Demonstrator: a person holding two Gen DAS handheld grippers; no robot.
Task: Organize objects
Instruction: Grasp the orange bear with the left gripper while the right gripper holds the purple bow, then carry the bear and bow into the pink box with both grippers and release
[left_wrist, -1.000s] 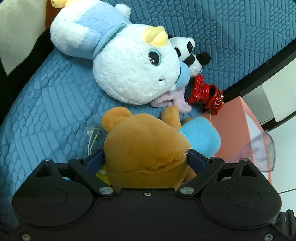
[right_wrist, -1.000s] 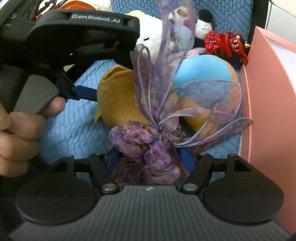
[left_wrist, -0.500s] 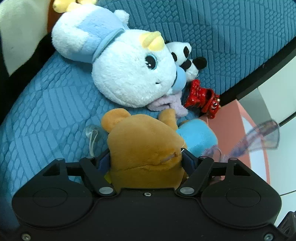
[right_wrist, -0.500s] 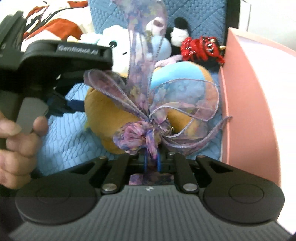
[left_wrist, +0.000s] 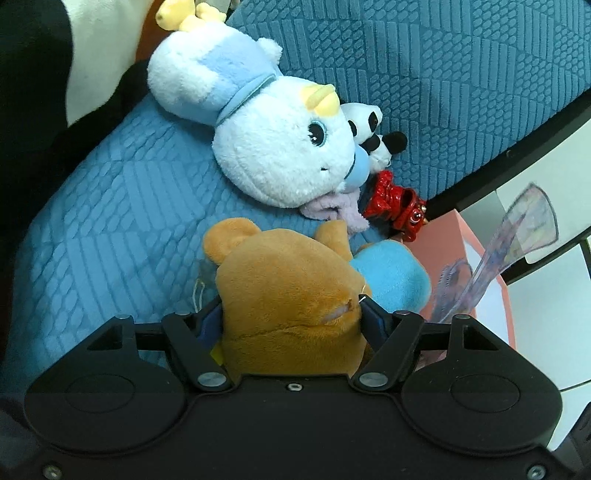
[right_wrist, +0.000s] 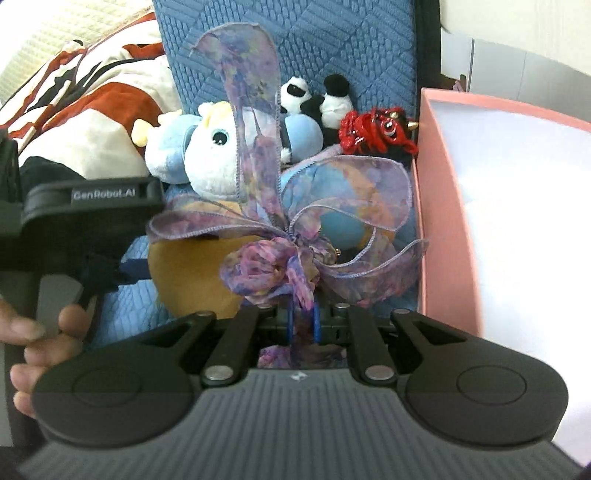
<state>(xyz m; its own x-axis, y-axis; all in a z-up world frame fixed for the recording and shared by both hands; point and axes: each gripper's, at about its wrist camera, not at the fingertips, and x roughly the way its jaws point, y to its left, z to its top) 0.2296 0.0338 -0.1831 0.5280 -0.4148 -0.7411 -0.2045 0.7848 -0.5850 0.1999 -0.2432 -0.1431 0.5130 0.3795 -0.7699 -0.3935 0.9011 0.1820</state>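
Observation:
My left gripper (left_wrist: 291, 314) is shut on the head of an orange plush bear (left_wrist: 291, 291) in a blue shirt, lying on the blue quilted seat (left_wrist: 110, 221). The bear also shows in the right wrist view (right_wrist: 192, 280), with the left gripper's body (right_wrist: 88, 206) beside it. My right gripper (right_wrist: 303, 317) is shut on a purple ribbon bow (right_wrist: 291, 236) and holds it above the bear, left of the pink box (right_wrist: 439, 221). A ribbon tail (left_wrist: 517, 236) shows in the left wrist view.
A white and blue plush (left_wrist: 273, 155), a small panda plush (left_wrist: 373, 140) and a red figurine (left_wrist: 399, 206) lie at the back of the seat. The open pink box (left_wrist: 469, 258) with a white inside stands right of the seat. A red and white cloth (right_wrist: 92, 110) lies left.
My right gripper closed fully on the bow's knot and pulled back and up with it. My left gripper stayed clamped on the bear and drew back a little.

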